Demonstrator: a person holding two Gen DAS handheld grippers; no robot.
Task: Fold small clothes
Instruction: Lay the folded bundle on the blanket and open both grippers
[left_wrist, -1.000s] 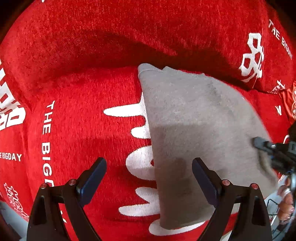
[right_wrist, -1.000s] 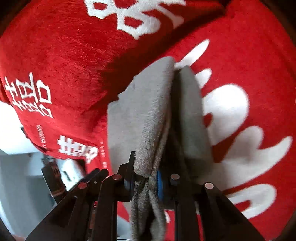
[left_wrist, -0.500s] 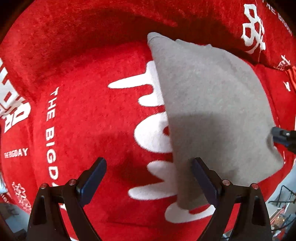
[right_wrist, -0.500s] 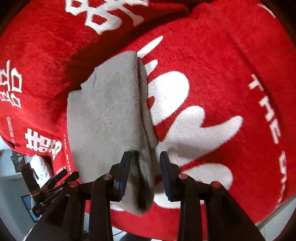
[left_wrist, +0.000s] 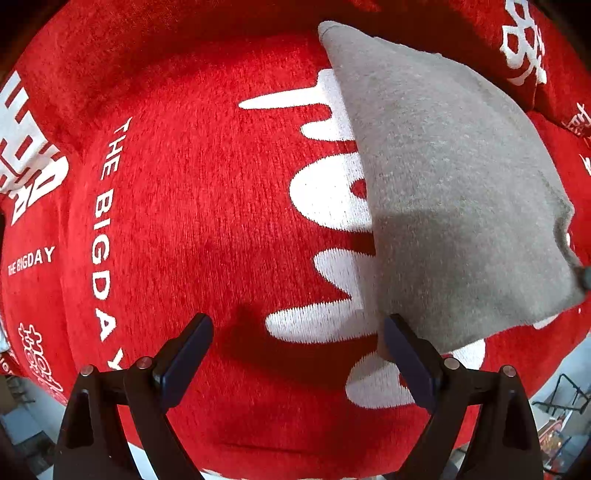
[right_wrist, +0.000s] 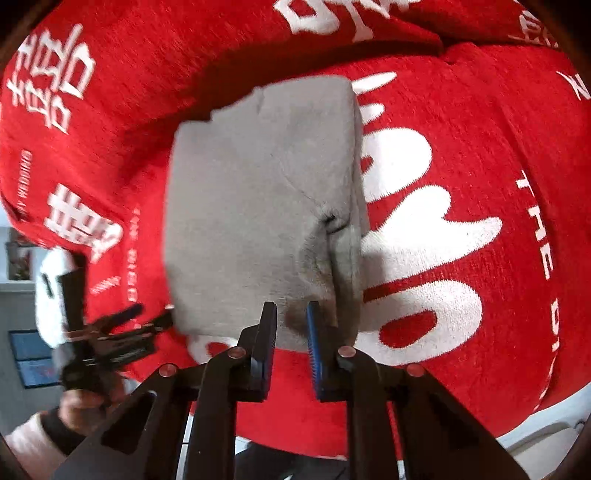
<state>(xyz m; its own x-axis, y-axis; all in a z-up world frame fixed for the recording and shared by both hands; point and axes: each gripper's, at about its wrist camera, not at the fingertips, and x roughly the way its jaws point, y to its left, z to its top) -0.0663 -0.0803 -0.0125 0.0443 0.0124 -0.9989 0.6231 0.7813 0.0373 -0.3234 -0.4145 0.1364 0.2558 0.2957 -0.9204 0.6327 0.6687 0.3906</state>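
A small grey garment (left_wrist: 450, 192), folded into a rough rectangle, lies flat on a red cushion (left_wrist: 207, 221) with white lettering. It also shows in the right wrist view (right_wrist: 258, 199), with its folded edge on the right side. My left gripper (left_wrist: 295, 350) is open and empty, with its right finger beside the garment's near left corner. My right gripper (right_wrist: 290, 336) is open with a narrow gap, just in front of the garment's near edge, with nothing held between the pads.
The red cushion (right_wrist: 461, 258) rounds off toward me, and its back cushion rises behind the garment. My left gripper and the hand holding it (right_wrist: 107, 332) show at the lower left of the right wrist view. Floor and shelving lie beyond the cushion's edges.
My right gripper opened and let go of the grey garment, then drew back; the garment now lies flat. My left gripper pulled back and to the left, staying open.
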